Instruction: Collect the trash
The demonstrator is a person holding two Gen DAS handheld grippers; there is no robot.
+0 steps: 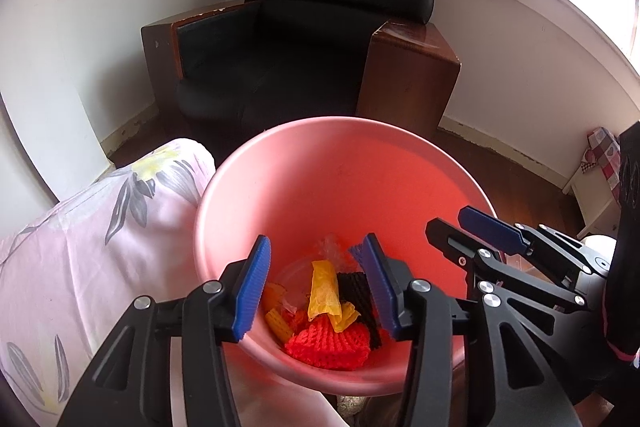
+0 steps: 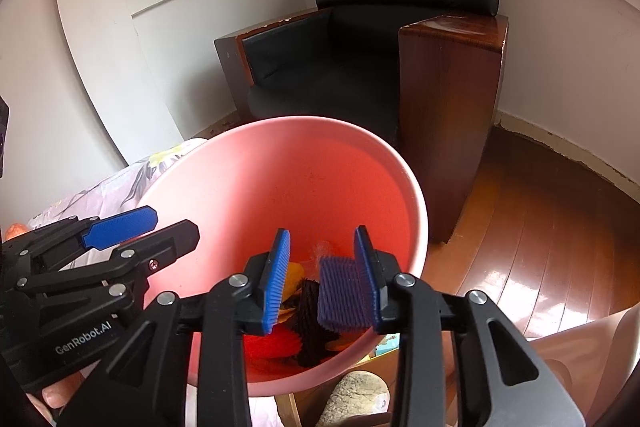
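Angling down over pink bin (image 1: 224, 195), left tool (image 1: 316, 287) wide & empty, right tool (image 2: 324, 279) part-open w/ purple mesh (image 2: 340, 295) against one pad.

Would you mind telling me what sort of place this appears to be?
Probably a room in a home, perhaps a bedroom: a black armchair with wooden sides stands in the corner, floral bedding lies at the left, the floor is polished wood, and a pink bin holds scraps.
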